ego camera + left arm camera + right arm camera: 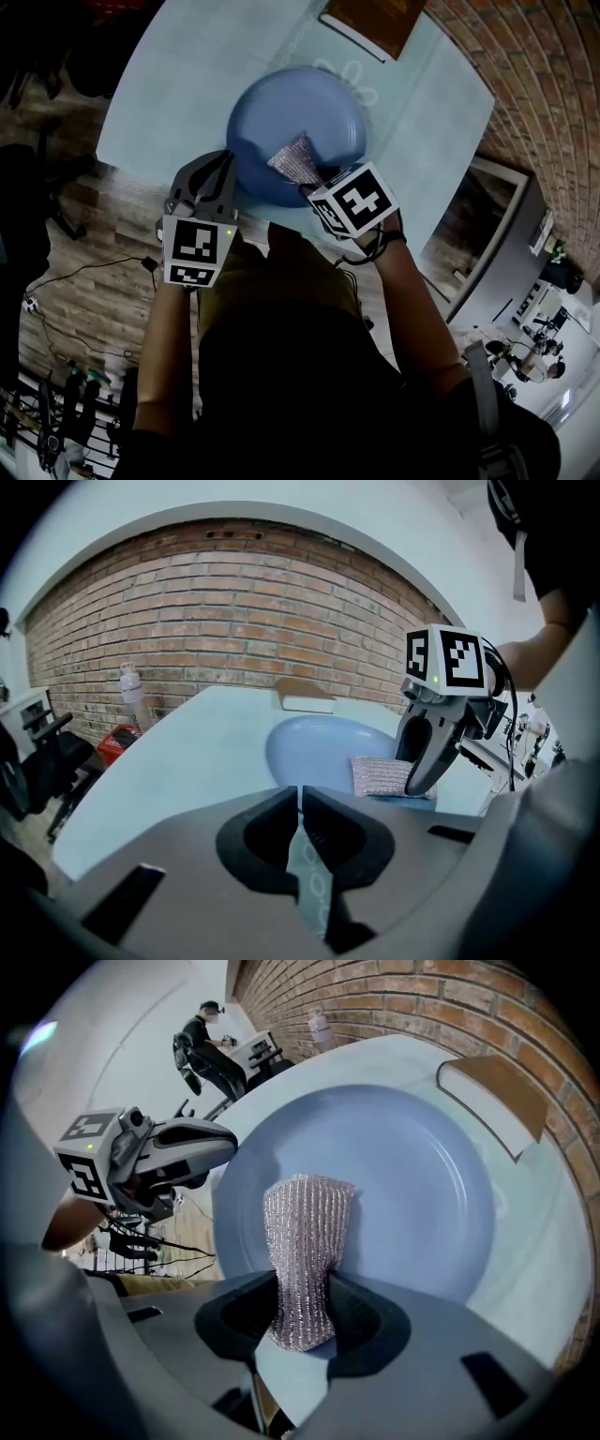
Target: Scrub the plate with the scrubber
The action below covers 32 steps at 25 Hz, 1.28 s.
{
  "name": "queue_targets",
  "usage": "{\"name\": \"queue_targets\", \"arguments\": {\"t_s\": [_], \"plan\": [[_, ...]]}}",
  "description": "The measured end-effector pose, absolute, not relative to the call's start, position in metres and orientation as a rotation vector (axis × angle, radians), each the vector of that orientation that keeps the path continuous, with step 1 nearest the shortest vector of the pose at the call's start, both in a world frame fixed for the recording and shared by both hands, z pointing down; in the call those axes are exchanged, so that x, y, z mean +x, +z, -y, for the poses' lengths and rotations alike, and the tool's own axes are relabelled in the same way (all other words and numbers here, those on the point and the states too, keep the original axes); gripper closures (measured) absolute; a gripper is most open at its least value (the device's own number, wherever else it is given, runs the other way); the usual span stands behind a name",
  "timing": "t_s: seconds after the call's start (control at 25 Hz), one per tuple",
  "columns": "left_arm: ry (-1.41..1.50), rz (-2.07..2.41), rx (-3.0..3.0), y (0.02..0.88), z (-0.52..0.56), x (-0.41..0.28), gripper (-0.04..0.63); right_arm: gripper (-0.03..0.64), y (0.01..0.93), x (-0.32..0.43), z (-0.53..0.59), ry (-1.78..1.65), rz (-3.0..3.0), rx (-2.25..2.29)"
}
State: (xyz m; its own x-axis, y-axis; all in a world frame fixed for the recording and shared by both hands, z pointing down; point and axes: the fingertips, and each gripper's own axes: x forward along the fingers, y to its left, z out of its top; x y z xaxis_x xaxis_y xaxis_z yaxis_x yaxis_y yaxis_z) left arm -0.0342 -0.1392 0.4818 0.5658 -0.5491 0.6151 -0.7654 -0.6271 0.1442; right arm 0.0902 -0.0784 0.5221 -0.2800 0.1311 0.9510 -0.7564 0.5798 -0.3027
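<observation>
A round blue plate (300, 108) (394, 1166) lies on the pale blue table (187, 75). My left gripper (228, 176) (298, 794) sits at the plate's near left rim with its jaws closed on that rim. My right gripper (314, 192) (302, 1293) is shut on a silver mesh scrubber (294, 159) (305, 1227), pointing steeply down. The scrubber's free end rests on the near part of the plate's inside. In the left gripper view the scrubber (380, 775) lies flat on the plate (323, 747) under the right gripper (422, 775).
A brown-covered book (370, 23) (492, 1096) lies on the table beyond the plate. A brick wall (234, 621) runs behind the table, with a bottle (131, 691) by it. The table's near edge is just below the plate. A person (202, 1040) sits far off.
</observation>
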Motion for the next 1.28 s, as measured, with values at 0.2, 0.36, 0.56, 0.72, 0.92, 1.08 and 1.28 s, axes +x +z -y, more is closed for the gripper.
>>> {"name": "queue_targets", "arguments": {"t_s": [0.2, 0.36, 0.56, 0.72, 0.92, 1.08, 1.28], "plan": [[0.742, 1.068, 2.406, 0.482, 0.139, -0.036, 0.560, 0.436, 0.523, 0.111, 0.093, 0.820, 1.566, 0.611], [0.730, 1.061, 2.408, 0.482, 0.140, -0.035, 0.560, 0.437, 0.525, 0.124, 0.113, 0.794, 1.549, 0.698], [0.713, 1.065, 2.400, 0.482, 0.141, -0.036, 0.560, 0.439, 0.525, 0.132, 0.143, 0.786, 1.570, 0.790], [0.685, 1.068, 2.395, 0.482, 0.141, -0.035, 0.560, 0.439, 0.525, 0.130, 0.169, 0.755, 1.573, 0.802], [0.660, 1.077, 2.390, 0.483, 0.141, -0.036, 0.560, 0.439, 0.523, 0.108, 0.192, 0.668, 1.596, 0.783], [0.642, 1.076, 2.389, 0.482, 0.140, -0.038, 0.560, 0.437, 0.524, 0.074, 0.185, 0.674, 1.633, 0.746], [0.636, 1.066, 2.394, 0.482, 0.140, -0.037, 0.560, 0.437, 0.522, 0.047, 0.182, 0.572, 1.696, 0.689]]}}
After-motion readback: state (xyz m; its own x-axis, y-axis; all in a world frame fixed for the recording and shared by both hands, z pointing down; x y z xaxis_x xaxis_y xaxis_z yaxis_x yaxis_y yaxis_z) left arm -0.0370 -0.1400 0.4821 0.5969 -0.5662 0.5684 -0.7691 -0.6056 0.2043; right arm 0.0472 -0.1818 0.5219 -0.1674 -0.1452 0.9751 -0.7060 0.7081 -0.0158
